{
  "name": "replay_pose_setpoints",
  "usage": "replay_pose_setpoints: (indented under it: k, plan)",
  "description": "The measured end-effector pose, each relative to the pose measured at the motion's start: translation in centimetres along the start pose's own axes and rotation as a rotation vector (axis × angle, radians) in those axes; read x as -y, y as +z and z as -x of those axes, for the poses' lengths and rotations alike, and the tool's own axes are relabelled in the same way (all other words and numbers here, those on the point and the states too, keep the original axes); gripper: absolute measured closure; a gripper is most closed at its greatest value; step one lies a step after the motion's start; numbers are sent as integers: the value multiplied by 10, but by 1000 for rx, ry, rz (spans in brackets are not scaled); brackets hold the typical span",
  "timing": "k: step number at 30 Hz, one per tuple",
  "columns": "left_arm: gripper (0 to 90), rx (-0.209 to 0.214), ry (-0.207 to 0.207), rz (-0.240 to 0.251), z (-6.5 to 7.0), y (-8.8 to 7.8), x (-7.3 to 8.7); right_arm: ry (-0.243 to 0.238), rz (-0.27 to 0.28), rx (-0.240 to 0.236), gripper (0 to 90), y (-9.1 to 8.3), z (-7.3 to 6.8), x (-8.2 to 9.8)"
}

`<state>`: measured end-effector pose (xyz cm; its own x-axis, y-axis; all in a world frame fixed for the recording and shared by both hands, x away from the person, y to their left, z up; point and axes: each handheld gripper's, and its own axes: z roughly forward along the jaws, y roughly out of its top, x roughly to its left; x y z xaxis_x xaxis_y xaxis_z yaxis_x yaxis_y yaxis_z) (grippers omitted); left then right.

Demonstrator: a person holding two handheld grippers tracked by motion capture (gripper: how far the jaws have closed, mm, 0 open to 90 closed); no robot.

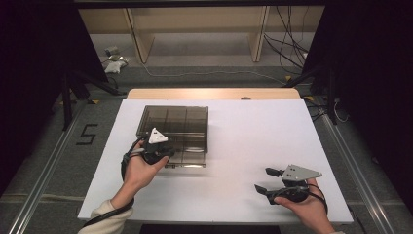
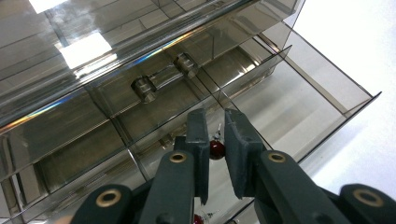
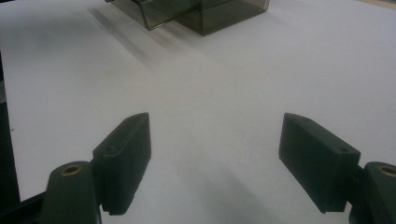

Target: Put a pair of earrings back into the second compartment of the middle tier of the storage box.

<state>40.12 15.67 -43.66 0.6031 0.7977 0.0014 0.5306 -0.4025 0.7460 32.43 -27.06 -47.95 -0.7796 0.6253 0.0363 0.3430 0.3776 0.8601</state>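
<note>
Small red bead (image 2: pixel 215 149) sits between left gripper (image 2: pixel 215 135) jaws, over pulled-out drawer (image 2: pixel 299 100) of smoky clear organizer box (image 1: pixel 175 127); narrow gap, pad contact unclear. Right gripper (image 1: pixel 265 179) well right of box, jaws wide apart, nothing between, over white tabletop (image 1: pixel 253 131).

box (image 1: pixel 174 127): smoky clear plastic, glossy
bead (image 2: pixel 215 149): dark red, shiny
claws (image 3: pixel 216 163): black, matt
worktop (image 1: pixel 253 146): white, smooth, matt
</note>
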Motion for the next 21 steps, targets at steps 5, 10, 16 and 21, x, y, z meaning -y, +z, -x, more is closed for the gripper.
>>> replay_pose_setpoints:
  k: [5, 10, 16, 21]
  plan:
    - [799, 3, 18, -14, 0, 1, 1, -1, 0, -1, 261, 0, 0, 0]
    - [799, 6, 15, -13, 1, 2, 1, -1, 0, -1, 261, 0, 0, 0]
    - [799, 8, 15, -18, 1, 4, 1, -2, 1, 0, 261, 0, 0, 0]
    - [798, 9, 15, -16, 2, 5, 1, -3, 1, -1, 261, 0, 0, 0]
